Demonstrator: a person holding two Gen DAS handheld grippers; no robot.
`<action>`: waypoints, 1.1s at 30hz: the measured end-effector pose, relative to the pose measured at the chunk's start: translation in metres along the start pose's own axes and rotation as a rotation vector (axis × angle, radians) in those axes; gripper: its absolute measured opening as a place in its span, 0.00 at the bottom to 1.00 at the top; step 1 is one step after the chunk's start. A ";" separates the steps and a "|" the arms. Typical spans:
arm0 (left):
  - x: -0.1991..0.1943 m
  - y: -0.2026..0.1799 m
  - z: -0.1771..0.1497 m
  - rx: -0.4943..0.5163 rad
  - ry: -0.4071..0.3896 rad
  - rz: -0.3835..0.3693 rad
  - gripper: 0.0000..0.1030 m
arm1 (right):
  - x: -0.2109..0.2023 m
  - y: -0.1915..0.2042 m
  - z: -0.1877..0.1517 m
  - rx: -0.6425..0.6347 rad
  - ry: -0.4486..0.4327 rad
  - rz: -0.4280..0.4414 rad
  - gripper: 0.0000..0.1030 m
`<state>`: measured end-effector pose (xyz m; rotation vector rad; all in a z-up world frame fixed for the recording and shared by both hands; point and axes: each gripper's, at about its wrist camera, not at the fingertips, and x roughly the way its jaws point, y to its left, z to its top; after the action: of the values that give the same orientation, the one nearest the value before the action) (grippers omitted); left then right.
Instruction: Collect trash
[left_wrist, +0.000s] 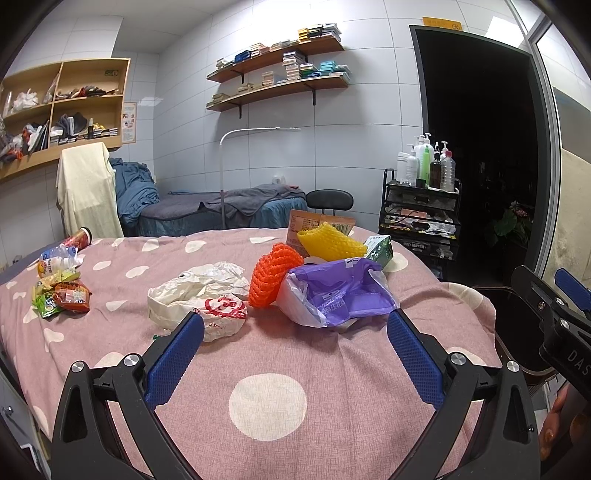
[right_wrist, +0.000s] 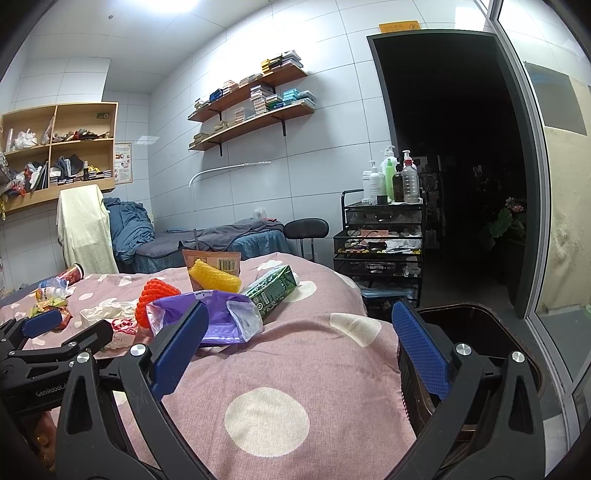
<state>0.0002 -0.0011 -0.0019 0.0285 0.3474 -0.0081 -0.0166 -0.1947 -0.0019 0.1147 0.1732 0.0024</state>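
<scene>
Pink bedspread (left_wrist: 332, 354): white-dotted cloth over the bed, carrying all the litter.
Left gripper (left_wrist: 295, 332): blue pads spread wide, nothing between them, low over the near part of the cloth.
Right gripper (right_wrist: 301, 325): pads likewise spread and empty, near the bed's right edge.
Purple bag (left_wrist: 341, 291): crumpled, mid-bed, just beyond the left gripper.
Orange foam net (left_wrist: 271, 275): touching the purple bag's left side.
Yellow foam net (left_wrist: 330, 242): behind the purple bag, against a brown packet (left_wrist: 306, 223).
Green carton (right_wrist: 271, 288): lying on its side, right of the purple bag.
White paper bag (left_wrist: 201, 295): crumpled, red print, left of the orange net.
Snack wrappers (left_wrist: 62, 297): far-left cluster, with bottles (left_wrist: 57, 256) behind.
Bin (right_wrist: 476, 332): dark, open-topped, beside the bed's right edge.
</scene>
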 end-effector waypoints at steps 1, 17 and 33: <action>0.000 0.000 0.000 0.000 0.000 -0.001 0.95 | 0.000 0.001 -0.001 0.000 0.001 0.001 0.96; 0.000 0.000 0.000 0.000 0.001 0.000 0.95 | -0.001 0.003 -0.004 0.002 0.001 0.003 0.96; 0.000 0.000 0.000 -0.001 0.002 0.000 0.95 | -0.001 0.006 -0.006 0.009 0.007 0.007 0.96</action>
<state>0.0004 -0.0010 -0.0021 0.0279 0.3491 -0.0082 -0.0188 -0.1884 -0.0068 0.1241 0.1794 0.0088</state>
